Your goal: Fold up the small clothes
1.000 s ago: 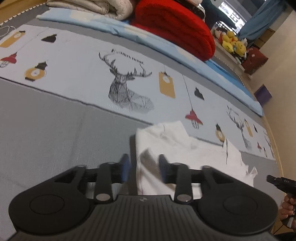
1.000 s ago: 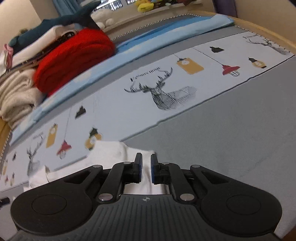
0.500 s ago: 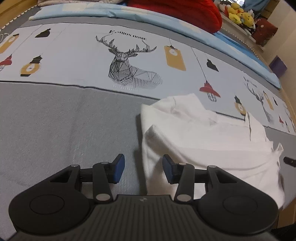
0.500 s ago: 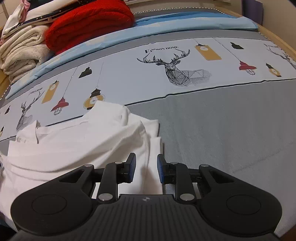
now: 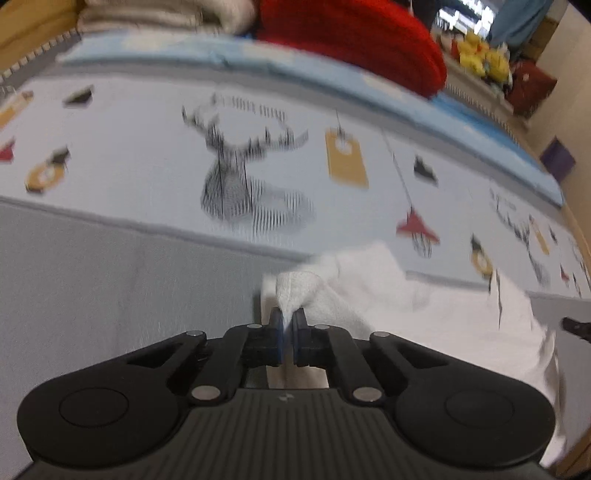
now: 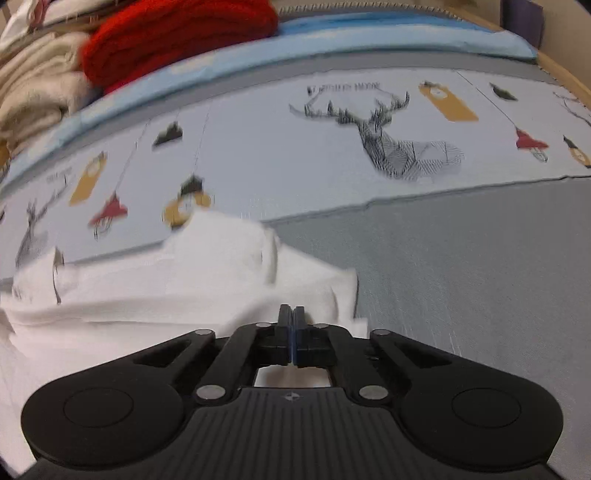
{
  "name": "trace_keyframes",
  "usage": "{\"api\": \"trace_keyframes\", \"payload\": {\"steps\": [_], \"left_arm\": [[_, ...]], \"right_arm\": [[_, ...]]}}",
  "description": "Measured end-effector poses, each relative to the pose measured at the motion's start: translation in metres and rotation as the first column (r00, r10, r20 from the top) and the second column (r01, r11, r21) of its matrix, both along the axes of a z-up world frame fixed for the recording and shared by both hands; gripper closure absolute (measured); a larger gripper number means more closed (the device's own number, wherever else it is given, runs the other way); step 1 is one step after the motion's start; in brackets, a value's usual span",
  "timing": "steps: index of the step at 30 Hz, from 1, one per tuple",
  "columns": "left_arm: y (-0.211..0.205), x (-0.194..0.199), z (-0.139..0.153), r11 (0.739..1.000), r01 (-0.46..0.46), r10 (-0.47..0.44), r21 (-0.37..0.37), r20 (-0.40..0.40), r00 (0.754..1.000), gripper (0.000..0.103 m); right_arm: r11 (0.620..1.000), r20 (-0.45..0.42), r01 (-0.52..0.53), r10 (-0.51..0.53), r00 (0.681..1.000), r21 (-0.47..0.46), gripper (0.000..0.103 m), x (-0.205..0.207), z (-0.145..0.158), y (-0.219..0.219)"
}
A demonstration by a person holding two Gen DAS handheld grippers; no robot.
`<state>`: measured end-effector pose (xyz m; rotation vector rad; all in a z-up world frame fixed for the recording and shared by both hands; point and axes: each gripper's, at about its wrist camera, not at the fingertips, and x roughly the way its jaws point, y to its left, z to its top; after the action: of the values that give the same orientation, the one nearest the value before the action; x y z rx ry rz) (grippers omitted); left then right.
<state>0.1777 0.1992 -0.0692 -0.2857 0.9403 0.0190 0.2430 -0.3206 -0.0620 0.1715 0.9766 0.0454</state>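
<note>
White garment (image 5: 424, 314) lies crumpled on the grey bedsheet (image 5: 110, 295), near edge of the deer-print panel (image 5: 251, 184). Left gripper (image 5: 287, 317): jaws just closed, pinching a raised fold of the cloth. Right gripper (image 6: 291, 314): jaws just closed together at the garment's (image 6: 166, 288) right edge; hold on cloth unclear. Red blanket (image 6: 177, 33) lies far behind.

- Printed bedsheet (image 6: 258, 155): one line of dark capital lettering stands just above the antlers of the deer head print (image 6: 402, 147), right wrist view. Motion blur; first word unreadable, second reads perhaps "HOME", not certain.
- Same line above the deer head print (image 5: 243, 181) in the left wrist view: smeared to vertical strokes, no letter legible.
- Gripper bodies: a small pale emblem on the ribbed housing in each view, no letters made out.
- No other text, number or brand readable.
</note>
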Motion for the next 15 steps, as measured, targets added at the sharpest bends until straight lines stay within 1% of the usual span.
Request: {"api": "trace_keyframes", "payload": {"steps": [2,3,4,5,6,7,8,9,10,12,15], "left_arm": [[-0.003,0.003,0.006,1.0,-0.001,0.0,0.016,0.049,0.999,0.098],[-0.005,0.006,0.007,1.0,0.004,-0.006,0.031,0.053,0.999,0.098],[-0.008,0.009,0.004,0.999,0.01,-0.012,0.049,0.039,0.999,0.098],[-0.01,0.013,-0.001,0.998,0.016,-0.016,0.059,0.009,1.0,0.098],[-0.01,0.016,-0.006,0.998,0.017,-0.015,0.063,-0.025,1.0,0.098],[-0.009,0.019,-0.01,0.998,0.013,-0.01,0.056,-0.056,0.998,0.098],[-0.005,0.021,-0.014,0.999,0.007,-0.004,0.04,-0.077,0.997,0.098],[-0.001,0.023,-0.016,1.0,-0.002,0.003,0.014,-0.095,0.996,0.097],[0.004,0.023,-0.018,1.0,-0.009,0.009,-0.007,-0.104,0.995,0.096],[0.012,0.022,-0.02,0.999,-0.023,0.019,-0.037,-0.117,0.993,0.094],[0.014,0.022,-0.022,0.999,-0.021,0.016,-0.041,-0.13,0.991,0.094]], "right_arm": [[0.995,0.114,0.091,-0.094,0.989,0.032,0.103,0.001,0.017,-0.01],[0.992,0.145,0.115,-0.121,0.982,0.048,0.103,0.002,0.021,-0.014],[0.99,0.152,0.131,-0.137,0.979,0.049,0.103,0.005,0.021,-0.016],[0.99,0.128,0.135,-0.139,0.982,0.043,0.103,0.008,0.018,-0.017],[0.988,0.081,0.14,-0.145,0.986,0.063,0.103,0.011,0.013,-0.02],[0.984,0.043,0.143,-0.148,0.988,0.104,0.1,0.012,0.01,-0.023],[0.979,0.01,0.142,-0.145,0.989,0.149,0.1,0.012,0.008,-0.027],[0.979,-0.006,0.128,-0.129,0.992,0.161,0.096,0.012,0.008,-0.029],[0.983,-0.014,0.115,-0.114,0.993,0.144,0.087,0.01,0.008,-0.03],[0.993,-0.023,0.064,-0.062,0.998,0.103,0.078,0.007,0.008,-0.031],[0.997,-0.072,-0.006,0.012,0.997,0.081,0.078,0.002,0.002,-0.035]]}}
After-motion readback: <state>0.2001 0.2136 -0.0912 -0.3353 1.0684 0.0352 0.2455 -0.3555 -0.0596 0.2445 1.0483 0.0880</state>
